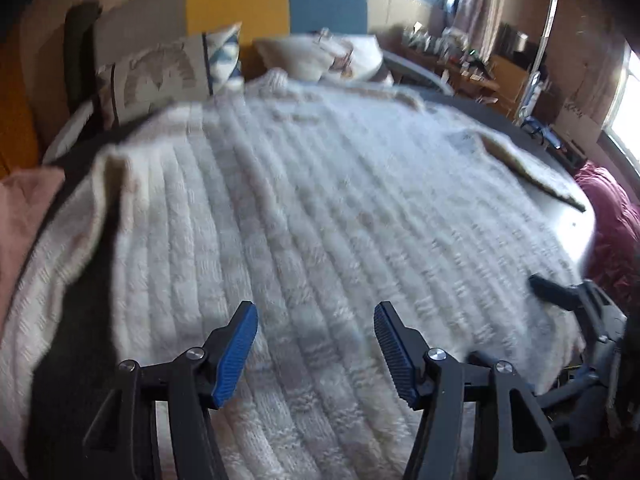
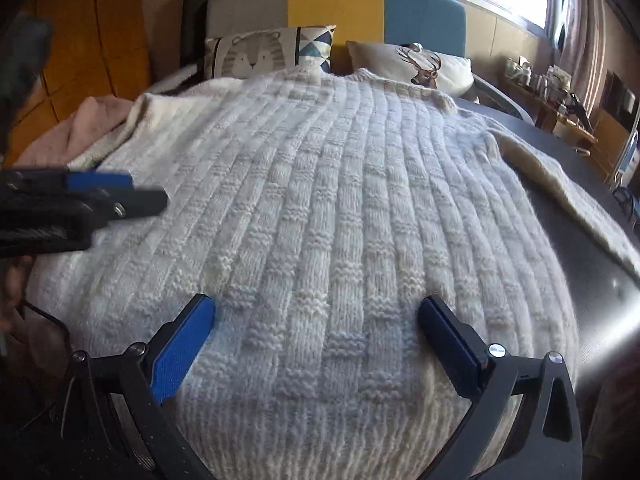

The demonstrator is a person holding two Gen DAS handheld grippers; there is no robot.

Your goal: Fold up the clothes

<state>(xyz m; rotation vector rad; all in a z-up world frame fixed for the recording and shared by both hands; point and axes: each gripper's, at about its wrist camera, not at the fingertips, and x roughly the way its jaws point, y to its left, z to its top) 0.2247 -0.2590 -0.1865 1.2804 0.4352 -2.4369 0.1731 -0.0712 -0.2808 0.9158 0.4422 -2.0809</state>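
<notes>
— Looking for any label or writing, what do you get?

— I find none that I can read. One white knitted sweater (image 2: 320, 216) lies flat on the dark table (image 2: 592, 264), hem toward me, collar toward the bed; its sleeve (image 2: 560, 188) trails off to the right.

— Your grippers?

— My left gripper (image 1: 316, 348) hovers over the sweater's lower part, its blue pads (image 1: 236, 352) spread wide with nothing between them. My right gripper (image 2: 316, 344) sits low over the hem, equally spread, knit showing in the gap; I cannot tell if the fingers touch the wool.

— Any containers?

— None that I can make out. The desk (image 2: 560, 112) at the right carries small items, too blurred to count.

— Other counts?

— Two more garments: one pink (image 2: 80, 124) heaped at the table's left edge, one dark red (image 1: 612, 220) at the right. Three cushions on the bed: a lion print (image 2: 252, 56), a triangle pattern (image 2: 316, 46), a deer print (image 2: 420, 64). The headboard (image 2: 336, 4) has three panels: grey, yellow, blue.
</notes>
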